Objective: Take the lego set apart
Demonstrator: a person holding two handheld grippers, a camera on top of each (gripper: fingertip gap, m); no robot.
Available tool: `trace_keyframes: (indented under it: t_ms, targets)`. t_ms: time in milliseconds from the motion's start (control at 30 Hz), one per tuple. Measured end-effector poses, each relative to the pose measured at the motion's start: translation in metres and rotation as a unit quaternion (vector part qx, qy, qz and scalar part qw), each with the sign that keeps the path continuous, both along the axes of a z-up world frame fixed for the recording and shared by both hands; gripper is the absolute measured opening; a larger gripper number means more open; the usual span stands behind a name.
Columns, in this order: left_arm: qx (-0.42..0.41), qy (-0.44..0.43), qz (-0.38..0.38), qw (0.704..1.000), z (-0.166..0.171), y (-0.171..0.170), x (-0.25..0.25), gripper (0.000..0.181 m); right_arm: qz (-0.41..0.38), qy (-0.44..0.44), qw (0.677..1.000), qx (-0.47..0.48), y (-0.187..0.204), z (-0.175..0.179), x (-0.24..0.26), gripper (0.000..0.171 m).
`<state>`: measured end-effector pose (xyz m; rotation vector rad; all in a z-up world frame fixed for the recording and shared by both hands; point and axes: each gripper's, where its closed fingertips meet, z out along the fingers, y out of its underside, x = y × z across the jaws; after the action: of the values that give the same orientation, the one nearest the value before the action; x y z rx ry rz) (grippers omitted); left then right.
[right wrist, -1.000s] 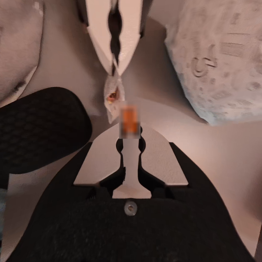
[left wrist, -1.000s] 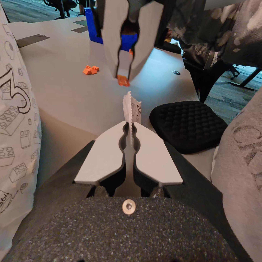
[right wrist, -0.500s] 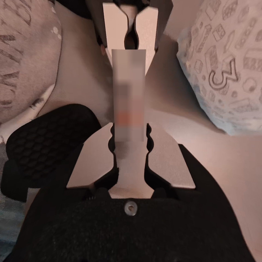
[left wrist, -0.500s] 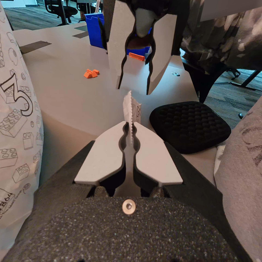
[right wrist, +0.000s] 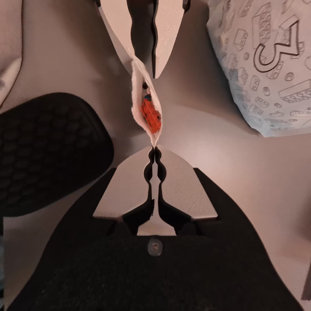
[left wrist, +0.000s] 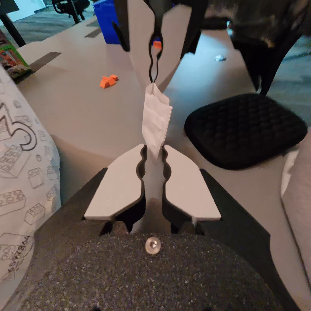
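Note:
A small white paper bag [left wrist: 155,121] hangs over the table. My right gripper [right wrist: 154,147] is shut on one corner of it; it also shows in the left wrist view [left wrist: 153,81], coming down from above. The bag gapes open, and orange Lego pieces [right wrist: 150,116] lie inside. My left gripper [left wrist: 154,149] is open, with the bag's lower end loose between its fingers. In the right wrist view its fingers [right wrist: 166,42] stand apart, and the bag's far corner lies against one of them.
Loose orange bricks [left wrist: 108,81] lie on the grey table [left wrist: 75,109], and another orange piece [left wrist: 157,44] lies near a blue bin [left wrist: 106,20]. A black cushion pad [left wrist: 244,129] is at right. A large printed white bag [left wrist: 21,168] stands at left. A green box [left wrist: 10,62] is at far left. One gripper's finger ends stand about 7 centimetres off the other's.
My right gripper let go of the orange piece, opened, then came down and shut on the bag's top. My left gripper opened and let go of the bag.

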<state>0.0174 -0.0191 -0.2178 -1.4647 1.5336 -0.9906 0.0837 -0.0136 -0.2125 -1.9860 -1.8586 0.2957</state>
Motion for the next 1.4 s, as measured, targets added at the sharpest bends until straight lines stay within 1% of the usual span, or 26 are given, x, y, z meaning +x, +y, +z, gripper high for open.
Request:
trace_keyframes:
  t_ms: [67,167,333,433,467,500,567,633,667,733,800,867,933,1000,1033,1100,1167,1300,1400]
  targets:
    - [0.038,0.026,-0.001,0.999,-0.008,-0.002,0.002,0.013,0.006,-0.025,1.0,-0.011,-0.002,-0.005,0.001,0.0]
    - [0.089,0.052,-0.009,0.995,-0.015,-0.006,0.004,0.014,0.01,-0.056,0.998,-0.019,-0.002,-0.015,0.003,0.0]
    - [0.071,0.049,-0.007,0.996,-0.012,-0.009,0.003,0.013,0.002,-0.062,0.998,-0.028,-0.002,-0.015,0.002,0.0]
    - [0.054,0.044,0.005,0.998,-0.007,-0.006,0.002,0.001,-0.002,-0.052,0.998,-0.023,-0.002,-0.011,0.001,0.0]
    - [0.05,0.043,0.008,0.998,-0.007,-0.005,0.001,0.001,-0.01,-0.04,0.999,-0.016,0.002,-0.006,0.003,0.003]
    - [0.045,0.046,0.01,0.998,-0.007,-0.003,0.001,0.001,-0.021,-0.026,0.999,-0.011,0.007,0.002,0.008,0.012]
    - [0.035,0.051,0.02,0.998,-0.009,0.001,-0.001,0.001,-0.064,0.007,0.998,0.002,0.025,0.022,0.03,0.018]
    - [0.029,0.053,0.028,0.998,-0.009,0.004,-0.002,0.001,-0.129,0.01,0.991,0.037,0.054,0.028,0.073,0.025]
    - [0.028,0.053,0.033,0.998,-0.009,0.005,-0.003,0.0,-0.165,-0.002,0.985,0.052,0.068,0.024,0.098,0.03]
    - [0.022,0.056,0.041,0.997,-0.009,0.008,-0.004,0.001,-0.216,-0.023,0.975,0.052,0.084,0.002,0.138,0.038]
    - [0.014,0.059,0.051,0.997,-0.01,0.011,-0.004,0.001,-0.255,-0.02,0.966,0.03,0.091,-0.022,0.161,0.04]
    - [0.012,0.058,0.055,0.997,-0.01,0.012,-0.004,0.0,-0.281,0.006,0.96,0.018,0.098,-0.038,0.171,0.043]
    - [0.014,0.058,0.056,0.997,-0.011,0.012,-0.004,0.0,-0.295,0.039,0.955,0.004,0.104,-0.044,0.171,0.046]
    - [0.014,0.058,0.056,0.997,-0.012,0.011,-0.003,0.0,-0.3,0.05,0.952,-0.008,0.109,-0.05,0.17,0.052]
    - [0.013,0.058,0.055,0.997,-0.012,0.01,-0.002,0.0,-0.301,0.045,0.952,-0.012,0.111,-0.054,0.171,0.049]
    - [0.014,0.058,0.057,0.997,-0.012,0.011,-0.002,0.0,-0.3,0.055,0.952,-0.026,0.112,-0.055,0.169,0.032]
    - [0.014,0.059,0.059,0.996,-0.013,0.011,-0.003,0.001,-0.294,0.051,0.954,-0.034,0.109,-0.055,0.169,0.032]
    - [0.011,0.062,0.065,0.996,-0.014,0.013,-0.003,0.001,-0.267,0.063,0.961,-0.03,0.097,-0.037,0.153,0.026]
    - [0.005,0.066,0.065,0.996,-0.016,0.013,-0.003,0.001,-0.219,0.072,0.973,-0.008,0.079,-0.014,0.119,0.026]
